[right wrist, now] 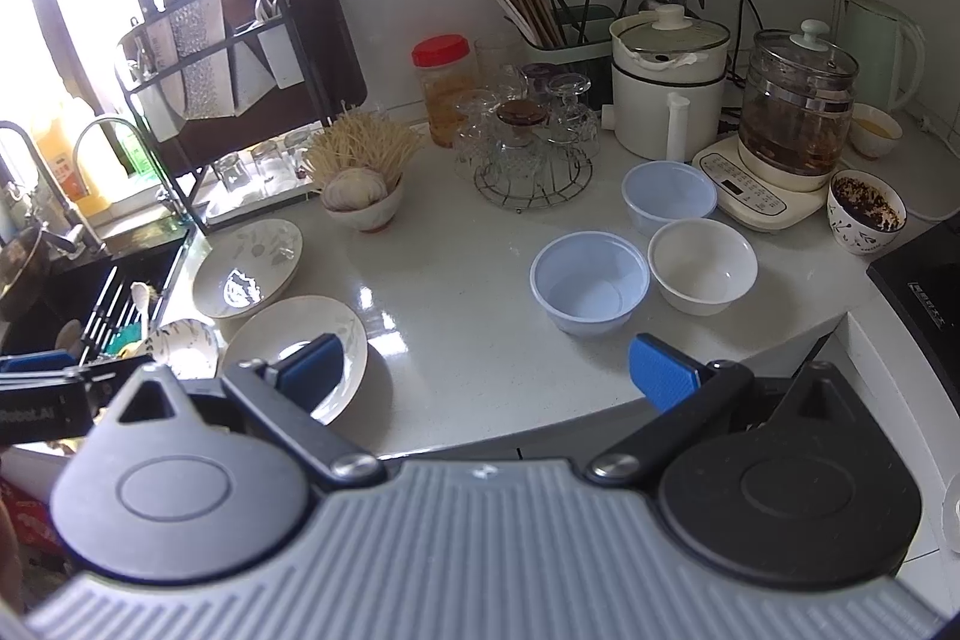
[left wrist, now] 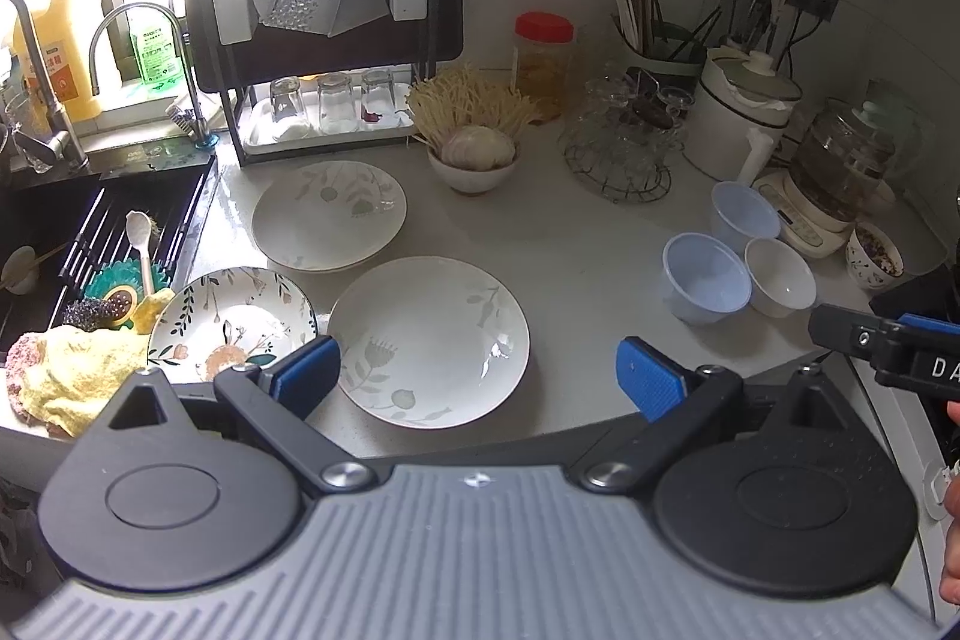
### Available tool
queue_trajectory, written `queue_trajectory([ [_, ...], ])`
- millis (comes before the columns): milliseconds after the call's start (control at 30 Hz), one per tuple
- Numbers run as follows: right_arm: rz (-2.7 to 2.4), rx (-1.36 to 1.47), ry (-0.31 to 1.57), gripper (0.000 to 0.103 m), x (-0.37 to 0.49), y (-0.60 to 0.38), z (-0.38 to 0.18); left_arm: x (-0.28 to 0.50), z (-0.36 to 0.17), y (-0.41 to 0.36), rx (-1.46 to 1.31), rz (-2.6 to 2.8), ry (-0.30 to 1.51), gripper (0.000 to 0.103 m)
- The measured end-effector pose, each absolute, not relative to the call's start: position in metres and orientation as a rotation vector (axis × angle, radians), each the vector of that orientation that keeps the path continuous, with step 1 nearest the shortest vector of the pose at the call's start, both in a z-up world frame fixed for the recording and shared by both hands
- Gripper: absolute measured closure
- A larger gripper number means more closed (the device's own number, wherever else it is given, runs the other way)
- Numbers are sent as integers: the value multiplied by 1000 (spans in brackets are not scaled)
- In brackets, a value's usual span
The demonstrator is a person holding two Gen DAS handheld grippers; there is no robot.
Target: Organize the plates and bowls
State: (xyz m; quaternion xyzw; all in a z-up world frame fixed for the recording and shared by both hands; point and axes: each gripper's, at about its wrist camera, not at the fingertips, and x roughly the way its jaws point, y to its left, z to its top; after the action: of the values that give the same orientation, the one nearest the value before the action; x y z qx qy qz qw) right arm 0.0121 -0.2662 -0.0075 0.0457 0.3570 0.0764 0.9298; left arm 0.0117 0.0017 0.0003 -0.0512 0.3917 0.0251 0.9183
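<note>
left hand-held gripper [left wrist: 477,376] hangs wide open and empty just above the near plate [left wrist: 429,343] at the worktop [left wrist: 576,256] edge; a careless clamp on that rim could tip the plate off. two more plates [left wrist: 327,214] lie nearer the sink [left wrist: 72,244]. right hand-held gripper [right wrist: 486,370], also spread and empty, points toward three bowls [right wrist: 591,289], level and low; nudging could knock the glasses [right wrist: 528,142].

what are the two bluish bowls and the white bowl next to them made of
The two bluish bowls look like thin translucent plastic: matte, pale, slightly see-through walls with thin rims. The white bowl looks like glazed ceramic: opaque, thicker-walled, with a soft gloss. Neither is certain from looks alone.
</note>
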Motion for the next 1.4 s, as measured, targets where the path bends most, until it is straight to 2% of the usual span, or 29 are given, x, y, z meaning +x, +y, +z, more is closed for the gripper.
queue_trajectory([
  [1400, 176, 140, 738, 0, 20, -281, -22, 17, -18, -7, -143, 87, 795, 3],
])
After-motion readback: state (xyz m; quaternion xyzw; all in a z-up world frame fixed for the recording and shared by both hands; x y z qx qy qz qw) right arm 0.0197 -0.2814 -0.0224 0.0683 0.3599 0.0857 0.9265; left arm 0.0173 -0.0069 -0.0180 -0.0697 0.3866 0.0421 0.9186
